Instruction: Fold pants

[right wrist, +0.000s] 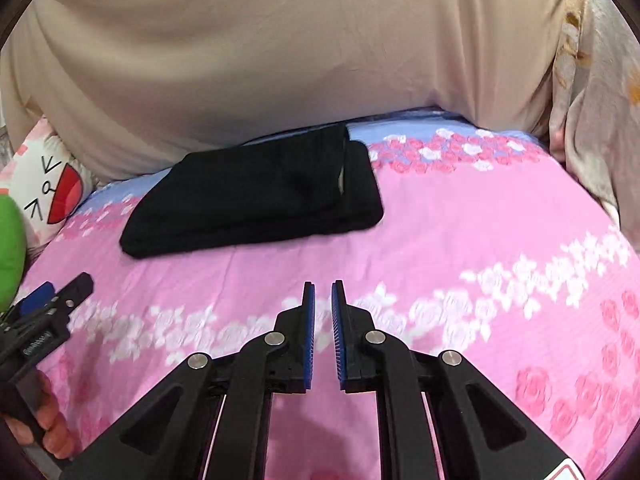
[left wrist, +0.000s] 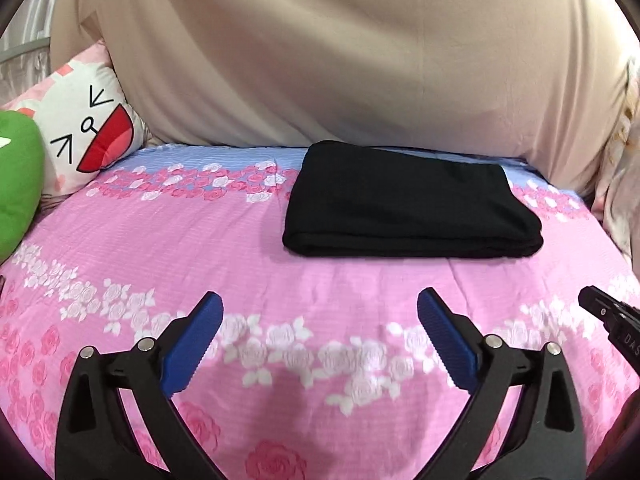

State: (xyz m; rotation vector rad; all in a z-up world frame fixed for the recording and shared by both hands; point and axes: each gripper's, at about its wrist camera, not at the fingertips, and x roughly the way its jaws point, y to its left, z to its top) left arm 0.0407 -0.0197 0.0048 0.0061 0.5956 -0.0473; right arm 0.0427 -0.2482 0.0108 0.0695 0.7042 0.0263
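Plainly, the black pants (left wrist: 412, 200) are seen folded into a flat rectangle on the pink rose-printed bed sheet (left wrist: 200, 240), close to the beige bedding (left wrist: 340, 52) heaped behind them, and well apart from both tools. Only in the right wrist view is the open side of the fold shown, where the stacked layers and a pale strip between them are exposed; in the left wrist view only a smooth folded edge is presented. The left hand-held gripper (left wrist: 320, 312) is held with its blue pads spread wide and nothing between them, above bare sheet. The right hand-held gripper (right wrist: 323, 300) is nearly closed, a narrow gap being left between its pads, and nothing is gripped. In the right wrist view the left tool is also caught at the left edge, with fingers (right wrist: 48, 428) wrapped round its handle. A cartoon-face pillow (left wrist: 86, 128) and a green plush item (left wrist: 18, 184) are seen at the left; patterned cloth (right wrist: 600, 92) is bunched at the right. No path to the pants is blocked.
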